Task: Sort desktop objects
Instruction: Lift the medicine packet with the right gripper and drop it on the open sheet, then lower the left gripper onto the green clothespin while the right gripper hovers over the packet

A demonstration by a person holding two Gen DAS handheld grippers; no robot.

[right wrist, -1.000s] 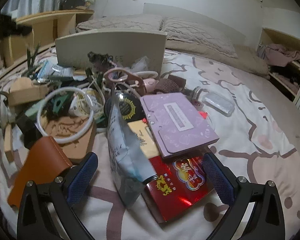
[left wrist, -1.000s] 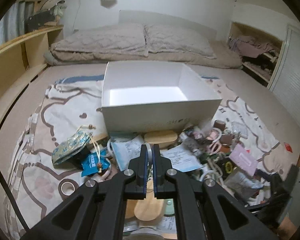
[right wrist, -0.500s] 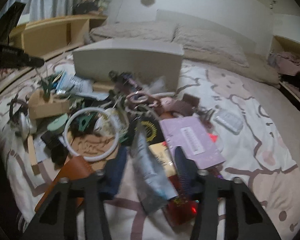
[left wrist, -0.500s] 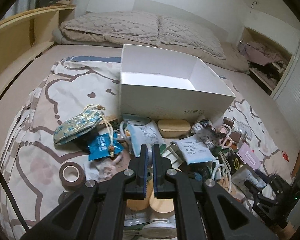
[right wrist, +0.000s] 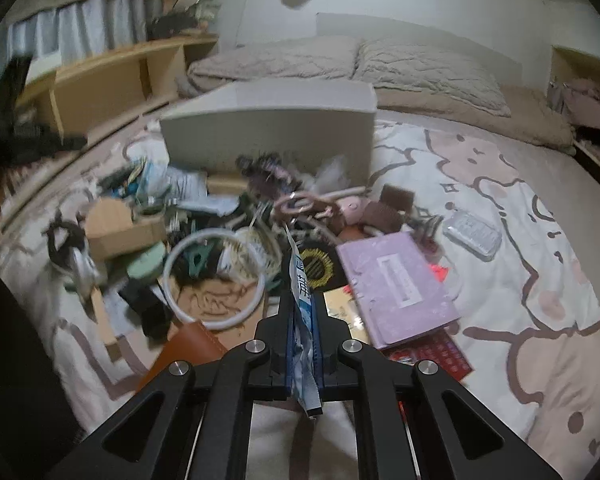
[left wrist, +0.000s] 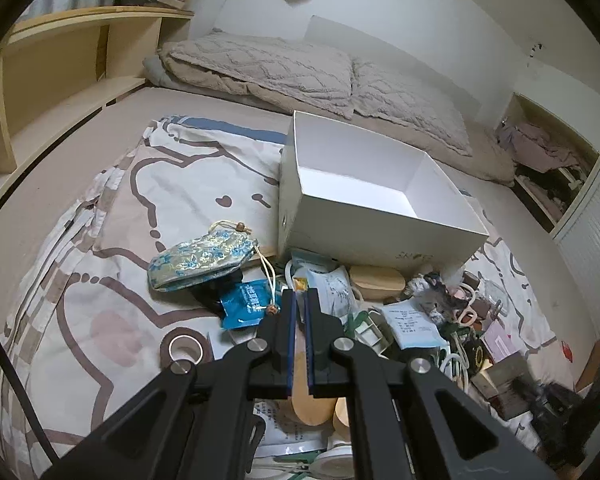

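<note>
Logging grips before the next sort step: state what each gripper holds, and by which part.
The right gripper is shut on the silvery blue-printed pouch, pinched across its flat lower part, top edge sticking out ahead. The left gripper is shut on nothing.

Both wrist views toward box (left wrist: pixel 380 216)

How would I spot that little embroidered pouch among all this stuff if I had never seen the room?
Find the open white box standing on the patterned bedspread. Just off its near left corner, at the left edge of the clutter, lies the pouch. It alone is shiny blue and gold flowered fabric, with a cream drawstring and a wooden bead; the blue packet beside it is plain printed plastic.
</note>
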